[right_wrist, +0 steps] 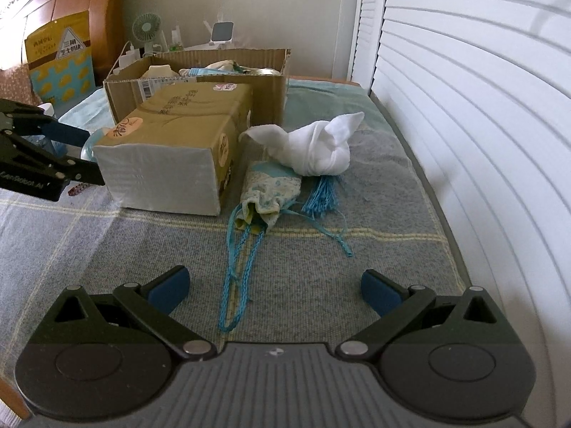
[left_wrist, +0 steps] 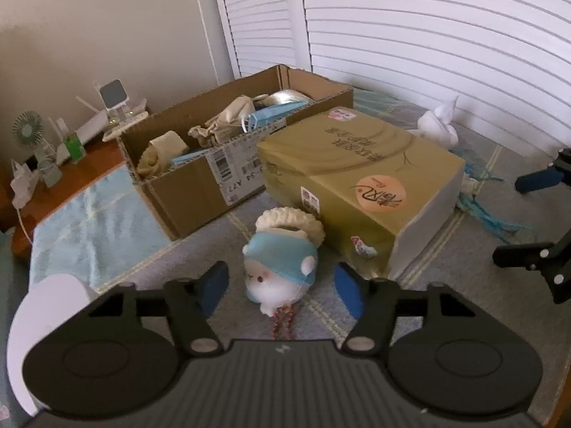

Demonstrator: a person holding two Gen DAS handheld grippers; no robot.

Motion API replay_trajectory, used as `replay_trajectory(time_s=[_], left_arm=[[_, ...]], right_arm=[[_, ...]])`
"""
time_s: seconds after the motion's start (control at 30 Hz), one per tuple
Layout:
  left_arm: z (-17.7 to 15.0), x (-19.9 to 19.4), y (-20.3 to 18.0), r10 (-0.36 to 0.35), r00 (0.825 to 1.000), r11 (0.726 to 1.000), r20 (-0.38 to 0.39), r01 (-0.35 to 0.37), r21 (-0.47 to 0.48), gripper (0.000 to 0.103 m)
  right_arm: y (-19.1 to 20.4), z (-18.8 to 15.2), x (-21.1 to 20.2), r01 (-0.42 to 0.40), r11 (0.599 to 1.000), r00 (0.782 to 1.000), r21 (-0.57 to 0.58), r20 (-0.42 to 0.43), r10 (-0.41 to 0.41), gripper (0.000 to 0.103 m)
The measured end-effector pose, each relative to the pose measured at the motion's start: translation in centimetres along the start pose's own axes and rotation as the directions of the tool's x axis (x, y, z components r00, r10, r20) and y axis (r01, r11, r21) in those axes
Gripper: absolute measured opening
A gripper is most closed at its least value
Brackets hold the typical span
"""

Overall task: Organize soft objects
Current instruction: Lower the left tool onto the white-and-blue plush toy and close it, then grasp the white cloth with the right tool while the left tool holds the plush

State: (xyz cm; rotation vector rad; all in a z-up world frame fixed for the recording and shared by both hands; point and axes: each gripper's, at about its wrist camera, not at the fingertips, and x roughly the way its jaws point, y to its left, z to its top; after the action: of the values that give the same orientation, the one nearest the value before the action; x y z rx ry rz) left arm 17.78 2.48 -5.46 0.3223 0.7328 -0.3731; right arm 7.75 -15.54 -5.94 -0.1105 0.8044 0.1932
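Note:
A small white plush toy with a blue cap [left_wrist: 280,271] lies on the bed cover between the fingers of my open left gripper [left_wrist: 282,287], not pinched. An open cardboard box [left_wrist: 200,182] behind it holds several soft items. A closed olive tissue box [left_wrist: 360,178] lies beside it. My right gripper [right_wrist: 274,287] is open and empty above the cover. In front of it lie a floral drawstring pouch [right_wrist: 271,192] with blue cords and a knotted white cloth [right_wrist: 317,149]. The left gripper also shows in the right wrist view [right_wrist: 76,151].
White louvred doors [right_wrist: 464,107] run along the right edge of the bed. A side table [left_wrist: 71,164] with a small fan and gadgets stands at the far left. A light blue towel [left_wrist: 92,224] lies left of the cardboard box. A white round object [left_wrist: 46,306] sits at my left.

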Motion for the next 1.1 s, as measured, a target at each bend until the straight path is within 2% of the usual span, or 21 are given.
replay_trajectory(time_s=[0.13,0.27,0.63,0.7,0.83,1.1], left_arm=[[0.0,0.4,0.2,-0.013,1.000,1.000,-0.008,0.013,-0.013,0.045],[0.0,0.3,0.4,-0.024,1.000,0.999,-0.008,0.023,-0.028,0.043],[0.1,-0.5,0.3,-0.016,1.000,0.999,-0.005,0.016,-0.037,0.045],[0.1,-0.4,0.3,-0.012,1.000,0.999,-0.006,0.012,-0.037,0.045],[0.2,-0.2,0.3,-0.010,1.000,0.999,-0.008,0.010,-0.038,0.057],[0.1,0.5,0.4,-0.034,0.999,0.999,-0.032,0.033,-0.042,0.056]], right_arm=[[0.1,0.1,-0.1,0.003,1.000,1.000,-0.004,-0.005,-0.003,0.103],[0.1,0.4,-0.2,0.028,1.000,1.000,-0.003,-0.013,-0.028,0.103],[-1.5,3.2,-0.7,0.118,0.993,0.990,0.010,0.076,-0.119,0.099],[-1.9,3.8,-0.4,0.121,0.993,0.989,0.014,0.082,-0.121,0.094],[-2.7,4.8,0.5,0.124,0.992,0.989,0.025,0.081,-0.125,0.088],[-3.4,6.4,2.1,0.076,0.997,0.993,0.034,0.088,-0.078,0.081]])
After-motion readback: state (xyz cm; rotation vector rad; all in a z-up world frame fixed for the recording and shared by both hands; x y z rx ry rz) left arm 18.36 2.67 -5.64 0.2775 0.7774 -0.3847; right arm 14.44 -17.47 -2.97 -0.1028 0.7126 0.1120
